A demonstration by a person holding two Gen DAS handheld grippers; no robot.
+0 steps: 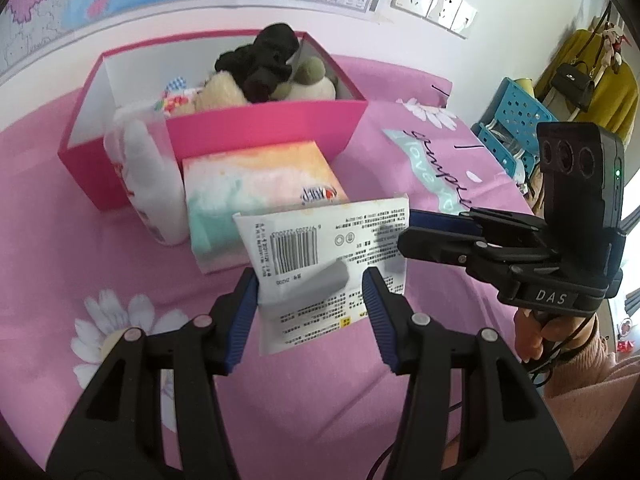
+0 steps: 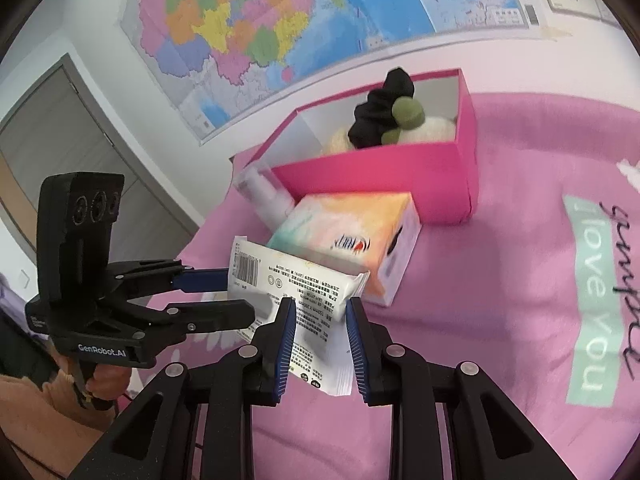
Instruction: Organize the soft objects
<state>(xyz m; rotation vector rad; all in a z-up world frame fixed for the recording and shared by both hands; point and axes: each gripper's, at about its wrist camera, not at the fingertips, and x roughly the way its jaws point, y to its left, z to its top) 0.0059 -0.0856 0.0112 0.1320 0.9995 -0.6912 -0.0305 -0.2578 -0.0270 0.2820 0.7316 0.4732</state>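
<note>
A white packet [image 1: 320, 224] printed with a barcode hangs above the pink bedsheet [image 1: 120, 264], held from two sides. My left gripper [image 1: 312, 292] is shut on its near end, blue pads against both edges. From the right, my right gripper [image 1: 406, 230] clamps the packet's far corner. In the right wrist view the packet [image 2: 304, 280] sits squeezed in the right gripper [image 2: 320, 320], with the left gripper [image 2: 240, 294] on its barcode end. Behind stands an open pink box [image 1: 264, 120] holding black, cream and green plush items [image 1: 264, 60].
A pastel tissue pack [image 1: 256, 184] lies against the box front, with a white bottle [image 1: 148, 176] leaning beside it. A blue perforated basket [image 1: 516, 112] and hanging clothes stand past the bed's right edge. A map covers the wall [image 2: 248, 24] behind.
</note>
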